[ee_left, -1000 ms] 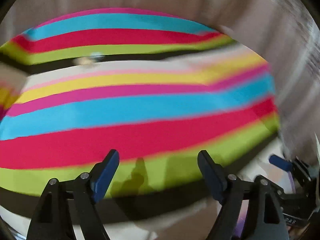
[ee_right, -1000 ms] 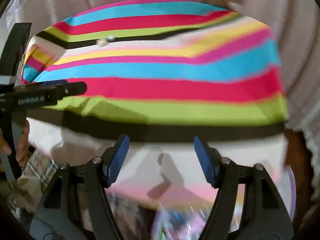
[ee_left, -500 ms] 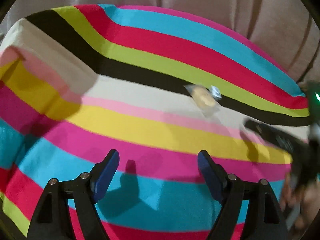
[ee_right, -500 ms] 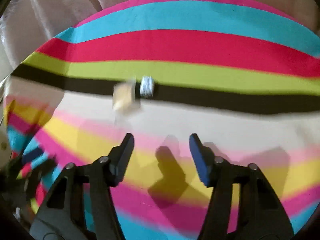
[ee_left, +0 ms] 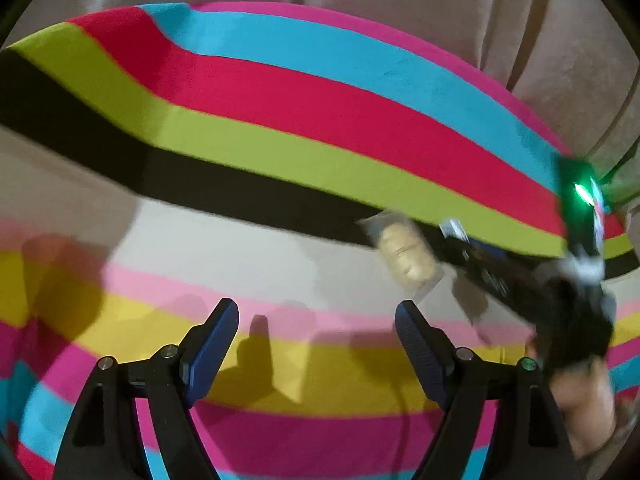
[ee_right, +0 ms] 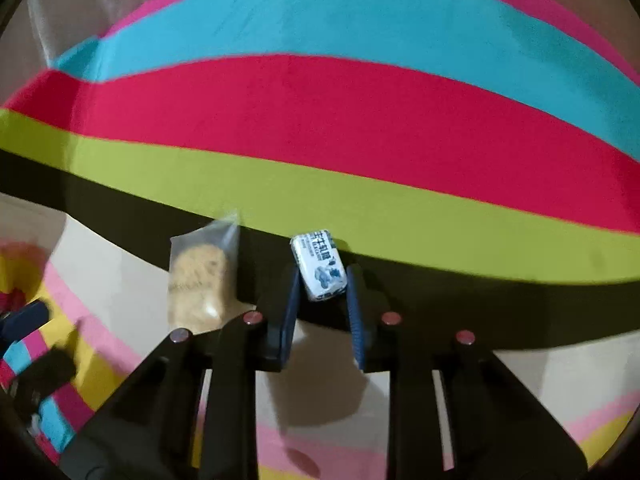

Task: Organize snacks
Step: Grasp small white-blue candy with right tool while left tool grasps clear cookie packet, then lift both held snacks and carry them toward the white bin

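The small white candy pack with blue print (ee_right: 319, 265) sits between the blue pads of my right gripper (ee_right: 322, 300), which squeezes it on the black stripe of the bright striped cloth (ee_right: 360, 128). A clear bag with a round tan cookie (ee_right: 200, 280) lies just beside it. My left gripper (ee_left: 316, 344) hangs wide apart, holding nothing.

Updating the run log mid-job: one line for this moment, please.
right gripper: shut on small white packet | left gripper: open, holding nothing | bagged cookie: lying on striped cloth
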The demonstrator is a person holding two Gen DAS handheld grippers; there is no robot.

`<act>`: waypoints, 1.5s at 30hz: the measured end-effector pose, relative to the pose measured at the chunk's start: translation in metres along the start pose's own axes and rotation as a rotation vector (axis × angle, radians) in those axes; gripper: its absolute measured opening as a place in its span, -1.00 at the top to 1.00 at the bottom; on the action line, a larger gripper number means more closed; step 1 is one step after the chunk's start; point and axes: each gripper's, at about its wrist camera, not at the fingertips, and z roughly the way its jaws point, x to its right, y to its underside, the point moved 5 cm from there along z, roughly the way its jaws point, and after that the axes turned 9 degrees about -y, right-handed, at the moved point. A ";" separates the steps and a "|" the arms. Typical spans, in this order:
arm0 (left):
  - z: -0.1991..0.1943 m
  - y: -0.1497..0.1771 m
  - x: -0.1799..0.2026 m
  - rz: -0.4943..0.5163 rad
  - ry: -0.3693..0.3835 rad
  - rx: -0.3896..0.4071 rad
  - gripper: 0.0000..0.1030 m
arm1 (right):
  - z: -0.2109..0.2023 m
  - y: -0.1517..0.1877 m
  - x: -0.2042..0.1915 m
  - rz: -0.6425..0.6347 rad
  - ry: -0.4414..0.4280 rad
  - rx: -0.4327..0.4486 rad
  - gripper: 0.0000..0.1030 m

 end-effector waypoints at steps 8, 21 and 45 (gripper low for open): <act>0.044 -0.026 0.073 -0.024 -0.038 -0.038 -0.58 | -0.053 0.041 0.028 0.013 -0.005 0.009 0.48; 0.016 0.020 0.077 0.152 -0.212 -0.007 0.31 | -0.087 0.069 0.046 0.150 -0.071 0.038 0.48; -0.314 0.136 0.071 0.213 -0.007 0.485 0.31 | -0.366 0.183 -0.085 -0.036 0.007 0.452 0.48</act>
